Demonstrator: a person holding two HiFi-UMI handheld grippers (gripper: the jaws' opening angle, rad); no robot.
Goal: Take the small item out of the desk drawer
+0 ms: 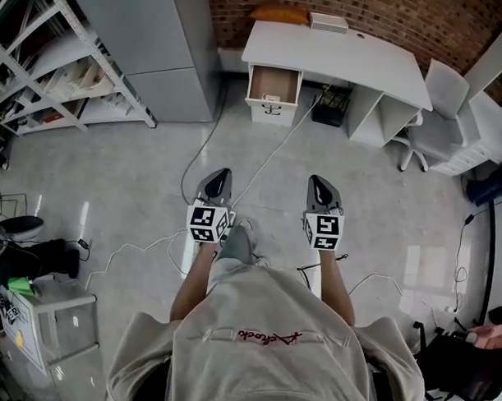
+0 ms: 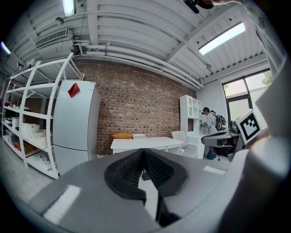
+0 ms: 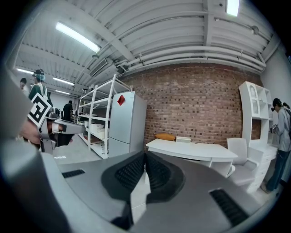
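Note:
A white desk (image 1: 338,55) stands far ahead against the brick wall. Its top drawer (image 1: 273,83) is pulled open, and a small pale item (image 1: 272,98) lies near the drawer's front. I stand well back from it on the grey floor. My left gripper (image 1: 221,173) and right gripper (image 1: 317,180) are held out side by side, pointing towards the desk. Both are shut with nothing between the jaws. The desk (image 2: 141,143) shows small beyond the shut left gripper (image 2: 144,152), and the desk (image 3: 191,149) also appears beyond the shut right gripper (image 3: 145,154).
A grey cabinet (image 1: 149,44) and white shelving (image 1: 42,65) stand at the left. An office chair (image 1: 439,120) is right of the desk. Cables (image 1: 260,167) trail over the floor. An orange cushion (image 1: 278,13) and a white box (image 1: 329,22) lie on the desk. A person (image 3: 282,136) stands far right.

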